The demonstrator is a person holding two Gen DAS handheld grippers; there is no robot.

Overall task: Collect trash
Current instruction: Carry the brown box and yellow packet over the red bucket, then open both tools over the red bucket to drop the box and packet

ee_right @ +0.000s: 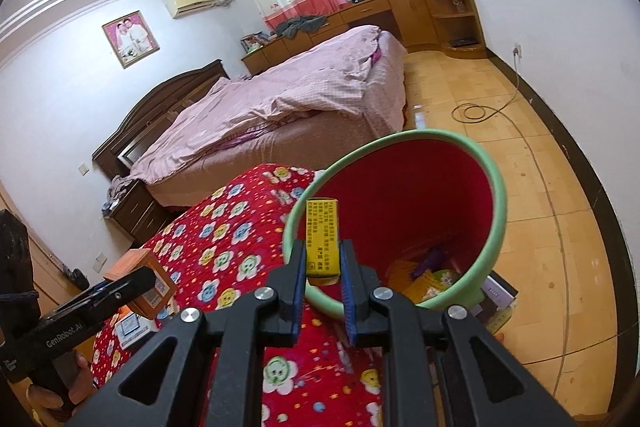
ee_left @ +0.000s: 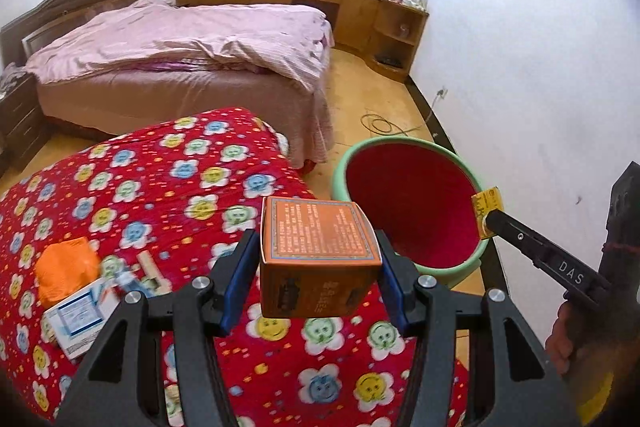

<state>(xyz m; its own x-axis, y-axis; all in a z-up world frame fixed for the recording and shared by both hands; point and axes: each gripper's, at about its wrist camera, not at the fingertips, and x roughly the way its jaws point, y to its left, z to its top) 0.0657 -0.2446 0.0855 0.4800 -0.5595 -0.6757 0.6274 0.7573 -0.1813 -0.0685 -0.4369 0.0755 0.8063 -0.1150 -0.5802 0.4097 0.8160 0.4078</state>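
My left gripper (ee_left: 316,267) is shut on an orange cardboard box (ee_left: 318,255), held above the red flowered quilt (ee_left: 160,187) just left of the bin. The same orange box (ee_right: 140,281) and left gripper show at the lower left of the right wrist view. My right gripper (ee_right: 322,269) is shut on a thin yellow box (ee_right: 322,237), held over the near rim of the bin (ee_right: 496,187), green outside and red inside. That yellow box (ee_left: 486,213) also shows at the bin's right rim (ee_left: 400,143) in the left wrist view. Some trash lies at the bin's bottom (ee_right: 432,271).
An orange wrapper (ee_left: 66,263) and a white and blue box (ee_left: 80,319) lie on the quilt at the left. A bed with pink covers (ee_left: 180,43) stands behind. A cable coil (ee_left: 380,125) lies on the wooden floor. Something dark (ee_right: 498,293) sits beside the bin.
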